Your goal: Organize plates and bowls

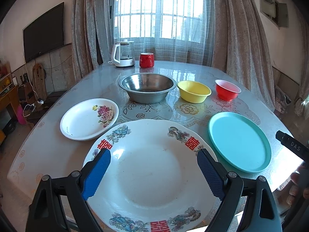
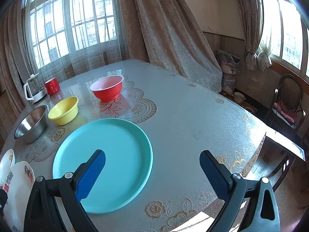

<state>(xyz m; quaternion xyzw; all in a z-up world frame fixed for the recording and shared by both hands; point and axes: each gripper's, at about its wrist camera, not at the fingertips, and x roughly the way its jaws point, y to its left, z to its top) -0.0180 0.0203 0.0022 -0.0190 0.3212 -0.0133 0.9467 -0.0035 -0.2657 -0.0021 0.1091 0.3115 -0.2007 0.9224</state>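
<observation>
Blue pads spread wide on both tools, nothing gripped by either. The left gripper [image 1: 153,171] hovers over the big plate [image 1: 152,176], the white one with red characters and dragons on its rim, which hangs slightly past the table's [image 2: 202,119] near edge. Its jaws stand released, one on each side of the plate's well, seemingly lining up on the largest piece, the natural base for a stack.

The right gripper [image 2: 152,174] is just as open, its left finger over the teal plate [image 2: 108,162], its right finger over bare tablecloth. That plate lies flat, just right of the big one, not touching it as far as I can tell.

Beyond sits the flower plate [image 1: 88,118], its rim at the big plate's edge, perhaps overlapping. Further back, a row by size: steel bowl [image 1: 147,88], yellow bowl [image 1: 194,91], red bowl [image 1: 227,89], each apart from its neighbour. Nesting them looks straightforward, I'd say.

Nothing is stacked yet. A kettle [image 1: 123,54] and red mug [image 1: 146,60] stand at the far edge, well out of the way. Room is generous to the right of the teal plate, a broad open stretch, though the table edge drops off near a chair [image 2: 287,104]. The flat plates offer little rim to pinch; sliding one to the edge may help.
</observation>
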